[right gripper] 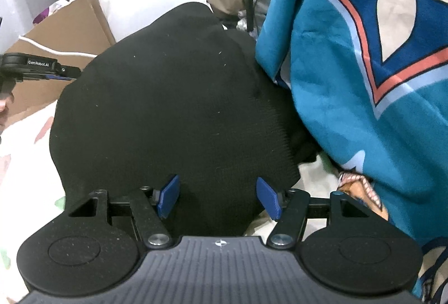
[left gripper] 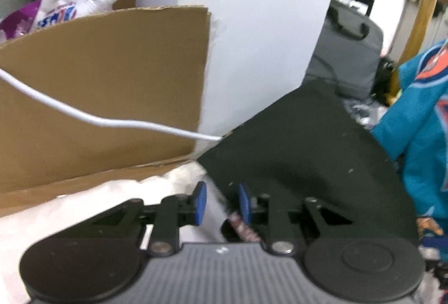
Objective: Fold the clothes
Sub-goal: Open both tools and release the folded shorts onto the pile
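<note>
Both tools tilt down over black garment point(right gripper: 173, 108).

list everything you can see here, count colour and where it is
black knitted garment: one, black, spread on the pale bedding between both grippers
teal printed cloth: one, teal with navy, orange and cream pattern, hanging at the right edge of the black garment
brown cardboard box: one, brown, left of the garment
white and purple spouted pouch: one, inside the box
white cable: one, white, running across the box front
pale bedding: one, whitish, underneath
left hand-held gripper: one, black with blue pads, at the garment's left edge, jaws apart
right hand-held gripper: one, black with blue pads, over the garment's near edge, open
</note>
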Action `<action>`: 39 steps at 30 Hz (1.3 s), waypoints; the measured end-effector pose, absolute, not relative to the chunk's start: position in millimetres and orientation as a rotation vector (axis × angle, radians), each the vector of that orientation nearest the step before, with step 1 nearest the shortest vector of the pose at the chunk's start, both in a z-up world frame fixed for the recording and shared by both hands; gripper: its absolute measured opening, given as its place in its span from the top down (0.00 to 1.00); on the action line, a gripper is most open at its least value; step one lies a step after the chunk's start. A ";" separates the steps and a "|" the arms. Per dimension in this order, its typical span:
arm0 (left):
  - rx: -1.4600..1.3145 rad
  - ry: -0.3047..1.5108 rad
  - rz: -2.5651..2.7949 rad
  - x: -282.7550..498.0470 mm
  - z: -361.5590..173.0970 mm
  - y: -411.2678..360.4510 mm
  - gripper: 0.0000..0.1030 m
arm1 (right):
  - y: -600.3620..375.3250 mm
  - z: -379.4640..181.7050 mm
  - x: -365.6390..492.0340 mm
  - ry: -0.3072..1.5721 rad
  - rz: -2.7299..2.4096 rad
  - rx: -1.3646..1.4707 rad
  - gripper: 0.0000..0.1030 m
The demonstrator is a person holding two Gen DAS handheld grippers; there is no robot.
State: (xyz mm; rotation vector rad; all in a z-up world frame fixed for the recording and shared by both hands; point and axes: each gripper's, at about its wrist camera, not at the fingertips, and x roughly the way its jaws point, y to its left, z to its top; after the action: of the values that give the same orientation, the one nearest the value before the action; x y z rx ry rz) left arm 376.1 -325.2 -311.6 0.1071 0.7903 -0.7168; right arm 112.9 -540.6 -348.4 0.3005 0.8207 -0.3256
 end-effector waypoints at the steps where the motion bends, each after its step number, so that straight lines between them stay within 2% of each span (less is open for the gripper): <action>1: 0.092 0.784 -0.736 378.5 -311.2 -325.0 0.58 | -539.9 -345.7 114.9 0.824 -0.323 0.301 0.33; 2: 0.084 0.774 -0.746 380.5 -311.5 -325.2 0.50 | -539.2 -342.5 117.0 0.825 -0.319 0.299 0.32; 3: 0.075 0.774 -0.752 382.2 -312.6 -325.4 0.49 | -538.2 -338.8 119.8 0.824 -0.313 0.286 0.28; 6: 0.037 0.824 -0.765 384.0 -316.0 -324.5 0.48 | -537.1 -324.8 127.2 0.803 -0.344 0.270 0.11; 7: 0.033 0.841 -0.762 380.8 -314.5 -322.9 0.48 | -537.7 -320.8 128.3 0.793 -0.376 0.297 0.10; 9: 0.033 0.853 -0.743 368.8 -304.8 -315.8 0.34 | -537.5 -313.5 130.0 0.774 -0.437 0.355 0.10; 10: 0.028 0.857 -0.736 363.5 -299.6 -311.2 0.17 | -535.3 -310.5 130.3 0.765 -0.453 0.381 0.10; 11: 0.022 0.873 -0.735 358.6 -295.1 -306.8 0.12 | -532.0 -307.6 131.5 0.761 -0.456 0.395 0.10; 15: 0.070 0.965 -0.731 343.0 -286.1 -299.2 0.13 | -521.1 -299.9 139.4 0.784 -0.374 0.403 0.00; 18: 0.075 0.993 -0.704 332.2 -278.0 -292.2 0.09 | -519.1 -300.8 142.5 0.835 -0.324 0.432 0.01; 20: 0.036 1.013 -0.692 328.2 -271.1 -286.0 0.02 | -516.8 -297.5 143.6 0.854 -0.324 0.430 0.00; 28: 0.010 1.081 -0.583 304.0 -220.6 -264.5 0.02 | -504.1 -258.2 141.7 0.851 -0.305 0.498 0.00; 39: 0.039 1.105 -0.497 252.7 -112.3 -230.8 0.00 | -474.0 -164.5 127.7 0.938 -0.266 0.613 0.00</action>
State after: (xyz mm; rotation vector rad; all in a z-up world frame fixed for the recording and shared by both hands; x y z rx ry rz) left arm 252.7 -230.8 -112.3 0.0390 1.1053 -0.4973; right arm 127.7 -474.0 -164.5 0.6127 0.9377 -0.2656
